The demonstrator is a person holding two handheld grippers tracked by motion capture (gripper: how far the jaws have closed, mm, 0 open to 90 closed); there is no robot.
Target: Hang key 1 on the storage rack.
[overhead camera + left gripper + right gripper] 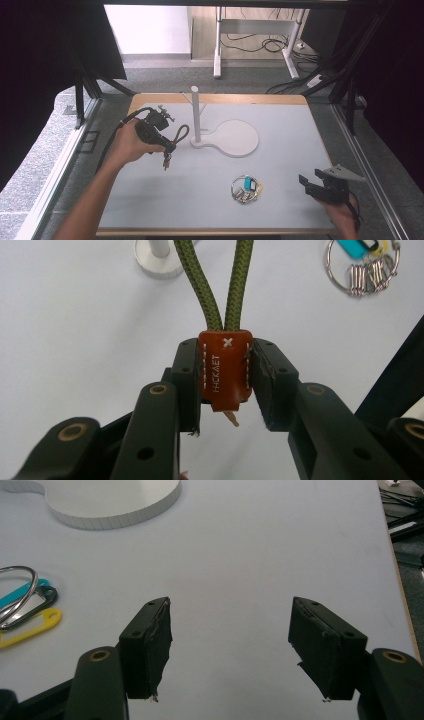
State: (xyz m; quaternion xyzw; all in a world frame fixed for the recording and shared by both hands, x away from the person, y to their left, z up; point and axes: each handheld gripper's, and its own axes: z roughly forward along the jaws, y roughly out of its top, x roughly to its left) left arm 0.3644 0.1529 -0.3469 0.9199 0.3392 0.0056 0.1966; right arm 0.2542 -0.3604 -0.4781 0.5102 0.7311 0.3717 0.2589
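My left gripper is shut on the brown leather tab of a key fob. The fob's green rope loop runs up and away from the jaws. In the high view the left gripper is raised over the table's left half. The rope loop points toward the white post, and small keys dangle below. My right gripper is open with nothing between its jaws. It sits low at the table's front right.
The post stands on a flat white base at mid-table. A metal ring with coloured tags and keys lies at front centre, left of the right gripper; its teal and yellow tags show there. The table's right edge is close.
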